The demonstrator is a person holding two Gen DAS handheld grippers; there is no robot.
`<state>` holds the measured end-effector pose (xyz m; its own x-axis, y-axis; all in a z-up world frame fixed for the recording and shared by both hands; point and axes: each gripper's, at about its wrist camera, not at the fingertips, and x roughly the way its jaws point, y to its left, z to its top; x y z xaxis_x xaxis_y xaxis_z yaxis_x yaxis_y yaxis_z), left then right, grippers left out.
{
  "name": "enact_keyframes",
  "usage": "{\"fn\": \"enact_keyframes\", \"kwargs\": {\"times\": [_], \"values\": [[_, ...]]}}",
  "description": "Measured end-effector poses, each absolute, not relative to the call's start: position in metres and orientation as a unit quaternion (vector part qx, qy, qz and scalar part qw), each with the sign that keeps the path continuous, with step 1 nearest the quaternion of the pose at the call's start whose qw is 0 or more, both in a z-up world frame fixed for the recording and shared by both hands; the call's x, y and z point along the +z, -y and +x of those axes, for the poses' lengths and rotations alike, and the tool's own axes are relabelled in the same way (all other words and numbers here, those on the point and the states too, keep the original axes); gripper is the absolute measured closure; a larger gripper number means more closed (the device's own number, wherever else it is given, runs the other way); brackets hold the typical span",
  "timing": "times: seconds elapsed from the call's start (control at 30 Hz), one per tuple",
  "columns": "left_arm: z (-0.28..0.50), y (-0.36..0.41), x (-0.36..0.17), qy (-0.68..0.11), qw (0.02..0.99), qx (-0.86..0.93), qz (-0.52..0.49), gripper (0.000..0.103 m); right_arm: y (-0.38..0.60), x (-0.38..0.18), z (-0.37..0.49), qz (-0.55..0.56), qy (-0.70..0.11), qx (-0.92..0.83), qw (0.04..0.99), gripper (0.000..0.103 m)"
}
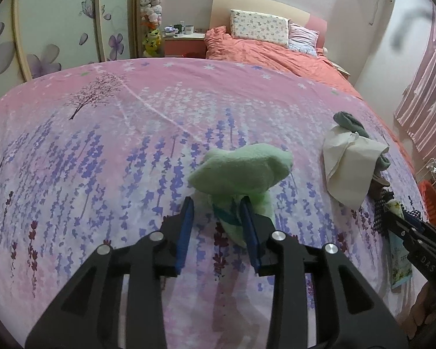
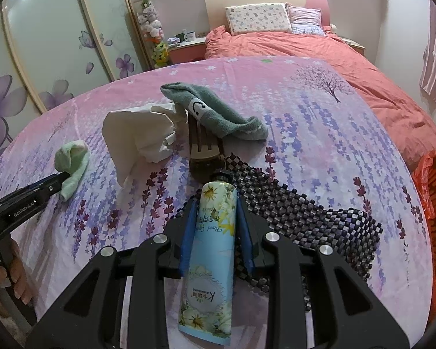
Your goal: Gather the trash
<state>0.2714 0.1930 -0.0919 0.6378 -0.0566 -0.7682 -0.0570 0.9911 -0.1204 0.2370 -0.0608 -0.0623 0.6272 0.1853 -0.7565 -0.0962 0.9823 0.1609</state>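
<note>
A light green sock (image 1: 241, 168) lies bunched on the pink flowered bedspread (image 1: 107, 151). My left gripper (image 1: 217, 205) stands around its lower end; the right pad touches it, the left pad stands off with a gap, so the jaws are open. The right wrist view shows that same sock (image 2: 72, 160) at the left gripper's tip (image 2: 59, 179). My right gripper (image 2: 216, 206) is shut on a blue flowered hand cream tube (image 2: 212, 250), cap pointing away. A crumpled white paper (image 2: 139, 133) lies between the two grippers.
A grey-green sock with a smiley (image 2: 215, 110) drapes over a wooden comb (image 2: 203, 148). A black checkered beaded mat (image 2: 305, 212) lies under the tube. An orange basket with a red liner (image 2: 433, 203) stands off the bed's right edge. A person's hand (image 2: 14, 273) grips the left handle.
</note>
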Motion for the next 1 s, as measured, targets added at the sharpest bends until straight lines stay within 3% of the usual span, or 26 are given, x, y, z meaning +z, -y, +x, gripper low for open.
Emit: {"fn": "enact_keyframes", "kwargs": {"times": [0.83, 0.93, 0.97, 1.0], "values": [[0.266, -0.204, -0.091, -0.42, 0.902, -0.014, -0.1, 0.068, 0.065, -0.061, 0.233, 0.061, -0.425, 0.081, 0.9, 0.075], [0.266, -0.2, -0.09, -0.419, 0.903, -0.021, -0.092, 0.054, 0.065, -0.06, 0.233, 0.059, -0.425, 0.08, 0.9, 0.075], [0.265, -0.196, -0.088, -0.417, 0.905, -0.016, -0.082, 0.042, 0.065, -0.06, 0.232, 0.055, -0.424, 0.078, 0.9, 0.075], [0.264, -0.193, -0.086, -0.413, 0.907, -0.018, -0.074, 0.04, 0.063, -0.06, 0.232, 0.05, -0.424, 0.077, 0.901, 0.075]]}}
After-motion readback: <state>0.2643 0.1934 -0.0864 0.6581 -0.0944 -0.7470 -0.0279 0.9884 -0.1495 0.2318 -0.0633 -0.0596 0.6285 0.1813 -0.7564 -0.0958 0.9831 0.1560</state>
